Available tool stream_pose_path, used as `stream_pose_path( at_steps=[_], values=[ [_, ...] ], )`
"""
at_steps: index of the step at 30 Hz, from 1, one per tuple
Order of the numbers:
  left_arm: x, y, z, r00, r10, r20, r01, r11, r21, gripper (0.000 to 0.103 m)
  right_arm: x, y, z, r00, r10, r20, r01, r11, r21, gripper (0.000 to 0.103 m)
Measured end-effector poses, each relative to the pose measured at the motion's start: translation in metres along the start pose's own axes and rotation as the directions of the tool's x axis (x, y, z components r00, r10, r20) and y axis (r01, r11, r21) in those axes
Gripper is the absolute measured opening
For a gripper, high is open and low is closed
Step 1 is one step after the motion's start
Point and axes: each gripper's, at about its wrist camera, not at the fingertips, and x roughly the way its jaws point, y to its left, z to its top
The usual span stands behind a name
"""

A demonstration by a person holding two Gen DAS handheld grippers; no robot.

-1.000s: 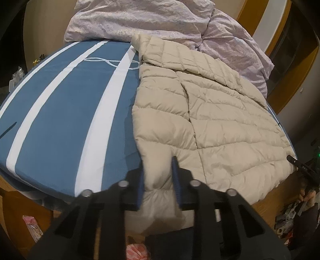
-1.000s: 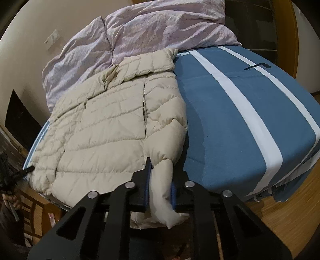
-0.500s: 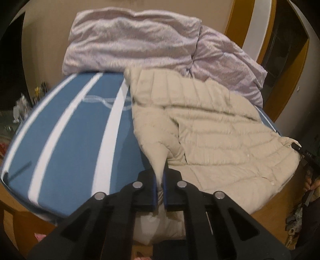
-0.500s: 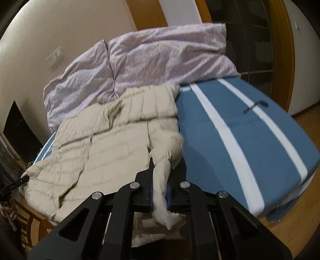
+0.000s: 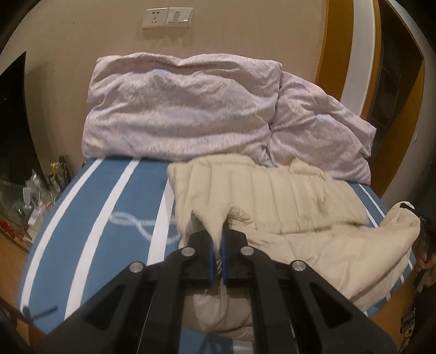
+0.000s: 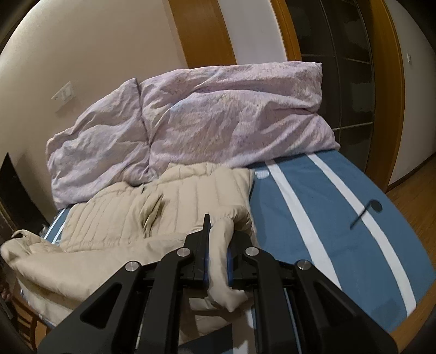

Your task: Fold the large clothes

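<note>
A beige quilted puffer jacket [image 5: 286,196] lies on a blue bed cover with white stripes [image 5: 103,217]; it also shows in the right wrist view [image 6: 169,207]. My left gripper [image 5: 217,245] is shut on the jacket's near hem corner and holds it lifted above the bed. My right gripper [image 6: 217,245] is shut on a thick roll of the jacket's hem or sleeve end [image 6: 220,261], also lifted. The near half of the jacket is raised and bunched toward its collar end.
A crumpled lilac duvet [image 5: 185,109] is piled at the head of the bed against the wall, also in the right wrist view [image 6: 218,114]. Wall sockets [image 5: 167,17] sit above it. Clutter [image 5: 35,190] lies on the floor at left. Wooden door frames [image 6: 387,81] stand at right.
The left gripper has closed on the jacket hem. Both grippers have risen and moved toward the head of the bed, dragging the jacket's near edge up and over.
</note>
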Motion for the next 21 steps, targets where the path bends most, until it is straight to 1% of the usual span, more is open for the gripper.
stream_pose_path(
  at_steps=[5, 9, 13, 18, 19, 21],
  values=[
    [0.043, -0.003, 0.035, 1.0, 0.016, -0.01, -0.016, 1.0, -0.005, 0.004, 0.045, -0.002, 0.024, 1.0, -0.022, -0.008, 0.023, 1.0, 0.013, 0.009],
    [0.09, 0.001, 0.06, 0.998, 0.041, -0.043, -0.042, 0.999, -0.013, 0.004, 0.086, -0.003, 0.04, 0.999, -0.048, -0.022, 0.049, 0.999, 0.017, 0.009],
    [0.138, 0.006, 0.075, 0.995, 0.059, -0.084, -0.061, 0.998, -0.028, 0.004, 0.127, -0.008, 0.051, 0.997, -0.058, -0.048, 0.06, 0.997, 0.05, 0.009],
    [0.189, 0.015, 0.081, 0.989, 0.069, -0.133, -0.077, 0.995, -0.06, 0.004, 0.172, -0.01, 0.058, 0.994, -0.061, -0.092, 0.069, 0.994, 0.088, 0.01],
    [0.201, 0.018, 0.082, 0.987, 0.066, -0.146, -0.077, 0.994, -0.076, 0.004, 0.179, -0.011, 0.059, 0.994, -0.053, -0.1, 0.064, 0.992, 0.106, 0.013],
    [0.216, 0.024, 0.083, 0.984, 0.06, -0.168, -0.078, 0.992, -0.102, 0.005, 0.191, -0.013, 0.063, 0.992, -0.033, -0.119, 0.05, 0.988, 0.147, 0.022]
  ],
)
